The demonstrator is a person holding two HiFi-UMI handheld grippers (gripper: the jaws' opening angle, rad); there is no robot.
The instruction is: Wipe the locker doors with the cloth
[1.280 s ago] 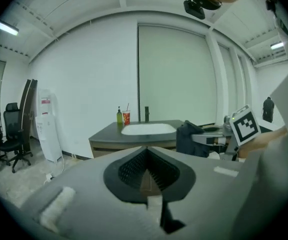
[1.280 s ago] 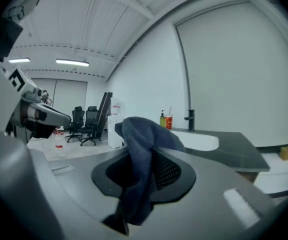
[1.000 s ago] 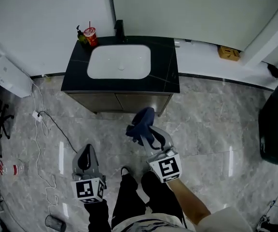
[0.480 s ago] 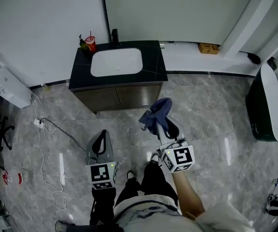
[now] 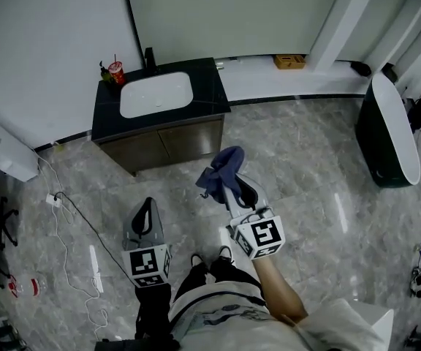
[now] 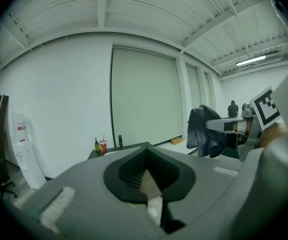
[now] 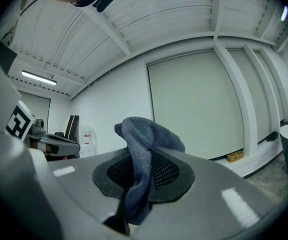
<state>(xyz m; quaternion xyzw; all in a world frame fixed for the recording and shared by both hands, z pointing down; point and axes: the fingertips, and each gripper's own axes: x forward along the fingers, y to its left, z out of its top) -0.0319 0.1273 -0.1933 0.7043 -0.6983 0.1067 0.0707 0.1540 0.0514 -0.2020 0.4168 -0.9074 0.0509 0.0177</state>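
Grey marble floor (image 5: 305, 167) fills most of my head view, bounded at the top by a pale wall panel (image 5: 232, 13). Against the wall stands a sink cabinet (image 5: 159, 143) with a black top, a white basin (image 5: 156, 95) and two closed front doors. At the right edge I see a dark bin (image 5: 381, 134) with a white rim.

My left gripper (image 5: 145, 214) hangs above the floor in front of the cabinet and well apart from it. In the left gripper view its jaws are pressed together with nothing between them.

My right gripper (image 5: 234, 189) is just right of the left one and reaches further forward. Its jaws pinch the blue-grey cloth (image 5: 221, 170). In the right gripper view the cloth (image 7: 144, 134) bunches above the jaw tips and hangs down between them. The cloth touches neither the cabinet nor the wall.

Smaller items: a cardboard box (image 5: 289, 61) at the wall's foot and a red cup (image 5: 115, 72) on the cabinet's left rear corner.
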